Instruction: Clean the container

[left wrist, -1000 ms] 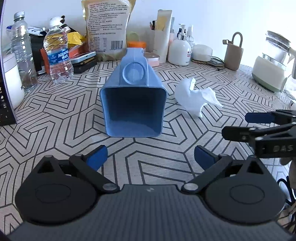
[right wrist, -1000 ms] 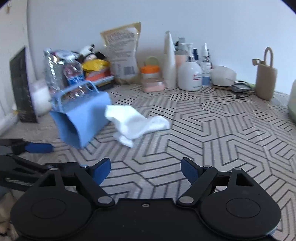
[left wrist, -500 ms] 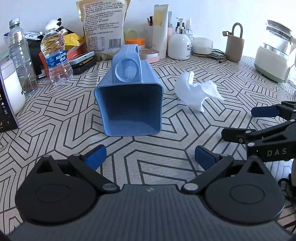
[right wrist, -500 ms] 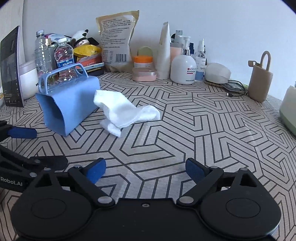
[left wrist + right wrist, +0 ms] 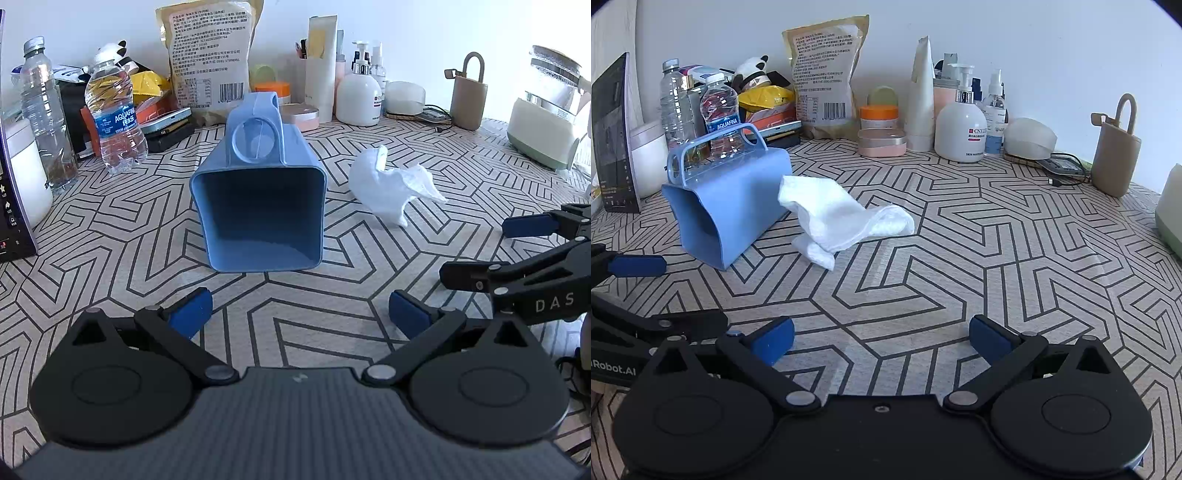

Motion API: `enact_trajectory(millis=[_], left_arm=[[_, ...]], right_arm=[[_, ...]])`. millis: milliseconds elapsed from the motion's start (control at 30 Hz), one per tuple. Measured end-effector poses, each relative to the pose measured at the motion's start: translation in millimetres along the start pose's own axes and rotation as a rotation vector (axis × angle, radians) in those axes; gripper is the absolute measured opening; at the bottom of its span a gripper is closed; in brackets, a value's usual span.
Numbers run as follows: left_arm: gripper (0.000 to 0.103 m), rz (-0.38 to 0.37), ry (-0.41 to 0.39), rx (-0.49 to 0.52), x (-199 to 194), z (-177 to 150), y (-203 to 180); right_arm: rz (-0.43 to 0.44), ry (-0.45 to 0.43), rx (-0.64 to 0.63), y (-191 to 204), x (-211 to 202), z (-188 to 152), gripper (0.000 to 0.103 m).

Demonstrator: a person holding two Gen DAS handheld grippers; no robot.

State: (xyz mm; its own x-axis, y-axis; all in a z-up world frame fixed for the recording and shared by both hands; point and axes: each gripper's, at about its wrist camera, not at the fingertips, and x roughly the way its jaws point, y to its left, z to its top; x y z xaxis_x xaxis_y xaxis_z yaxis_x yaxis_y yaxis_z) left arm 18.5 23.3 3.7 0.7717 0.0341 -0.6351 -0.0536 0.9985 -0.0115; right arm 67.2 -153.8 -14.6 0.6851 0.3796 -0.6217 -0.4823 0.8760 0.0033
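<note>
Here, container: a blue plastic container point(image 5: 258, 206) lies on its side on the patterned tablecloth point(image 5: 110, 236), its open mouth turned toward the left gripper, its handle point(image 5: 716, 147) on the upper side.
Inside: a pale residue shows on the lower inner wall, near the rim.
Cloth: a crumpled white cloth point(image 5: 838, 218) lies on the tablecloth just beside the container, on its right; from the right wrist view it seems to touch the container's side, though I cannot be sure.
Left gripper: the left gripper point(image 5: 301, 314) hangs low over the tablecloth just short of the container's mouth, its blue pads point(image 5: 190, 312) spread wide with nothing between them.
Right gripper: the right gripper point(image 5: 882, 341) is off to the right of the left one, well apart from the cloth, its fingers equally wide and holding nothing.
Back of the table: two water bottles point(image 5: 114, 118), a tall printed bag point(image 5: 823, 74), a white pump bottle point(image 5: 960, 129), an orange-lidded jar point(image 5: 879, 116) and a beige pouch point(image 5: 1115, 162) stand along the wall.
Far right: a kettle point(image 5: 546, 122) sits at the edge.
</note>
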Motion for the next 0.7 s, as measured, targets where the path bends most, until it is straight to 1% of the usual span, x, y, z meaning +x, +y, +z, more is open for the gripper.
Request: enact_trajectory(millis=[567,700], left_arm=[[0.103,-0.001,-0.007,-0.001,-1.4,-2.4,1.0],[0.103,-0.001,-0.006,-0.001,-1.2,-2.1,0.8]], right_arm=[[-0.006,0.000,0.005,0.7,0.1,0.1,0.103],[-0.017,-0.001,0.014,6.4,-2.3,-1.8,0.103]])
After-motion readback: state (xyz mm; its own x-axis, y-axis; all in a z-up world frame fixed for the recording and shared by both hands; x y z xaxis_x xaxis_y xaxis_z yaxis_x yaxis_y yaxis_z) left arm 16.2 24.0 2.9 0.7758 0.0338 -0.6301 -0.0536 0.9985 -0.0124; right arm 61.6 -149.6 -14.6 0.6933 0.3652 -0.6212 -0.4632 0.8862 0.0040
